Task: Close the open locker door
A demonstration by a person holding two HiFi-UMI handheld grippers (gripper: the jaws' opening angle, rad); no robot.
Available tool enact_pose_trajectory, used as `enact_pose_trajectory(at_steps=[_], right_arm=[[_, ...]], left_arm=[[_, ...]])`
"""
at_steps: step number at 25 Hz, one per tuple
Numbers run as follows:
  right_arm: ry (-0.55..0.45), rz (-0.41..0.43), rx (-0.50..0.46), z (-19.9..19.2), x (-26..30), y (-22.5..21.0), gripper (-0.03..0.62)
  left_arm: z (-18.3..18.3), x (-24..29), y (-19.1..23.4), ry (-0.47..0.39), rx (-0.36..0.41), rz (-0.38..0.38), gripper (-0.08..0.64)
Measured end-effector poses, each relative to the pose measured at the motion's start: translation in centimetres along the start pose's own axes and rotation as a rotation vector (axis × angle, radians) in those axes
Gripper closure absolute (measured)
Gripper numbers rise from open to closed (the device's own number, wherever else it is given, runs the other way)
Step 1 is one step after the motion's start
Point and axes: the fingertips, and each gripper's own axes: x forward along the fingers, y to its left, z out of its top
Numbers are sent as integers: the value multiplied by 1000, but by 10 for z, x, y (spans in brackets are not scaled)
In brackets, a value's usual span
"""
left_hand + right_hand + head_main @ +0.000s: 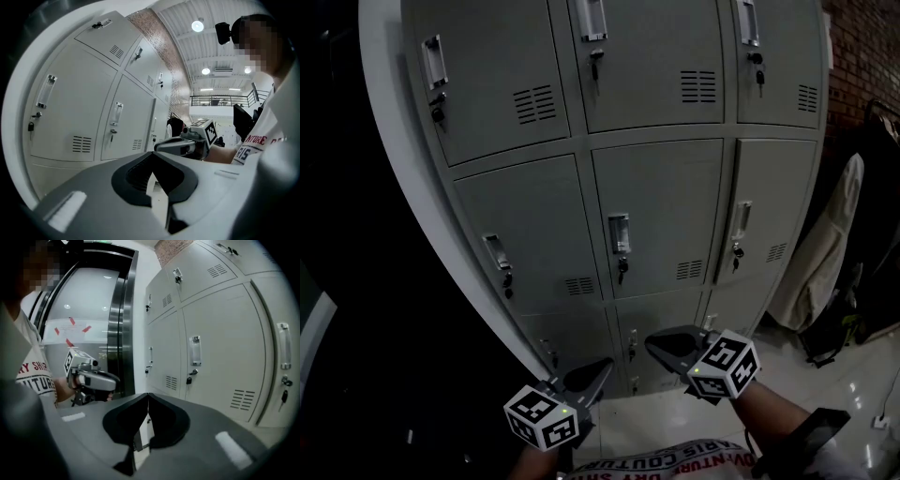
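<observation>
Held low, the left gripper and right gripper both have fingers together, holding nothing. Above and to the right, the locker door seems slightly ajar, its free edge vertical; the right gripper is nearer.

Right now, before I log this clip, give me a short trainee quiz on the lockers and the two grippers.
1. True or false: the left gripper is shut on a locker handle.
2. The right gripper is: A) pressing a door; B) held low, clear of the lockers, jaws together; C) raised to the top row.
3. Fill in: in the middle row, the ___ locker door looks slightly ajar at its left edge.
Key: 1 false, its jaws are together on nothing. 2 B. 3 right.
</observation>
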Motion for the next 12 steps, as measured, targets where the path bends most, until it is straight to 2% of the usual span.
enact_pose_trajectory(at_steps=[7, 12], right_arm=[[42, 7, 78, -65, -108, 87, 611], [38, 39, 153, -112, -189, 163, 611]], left_arm=[[-41, -16, -115, 50, 41, -50, 555], [-85, -44, -214, 65, 24, -80, 555]])
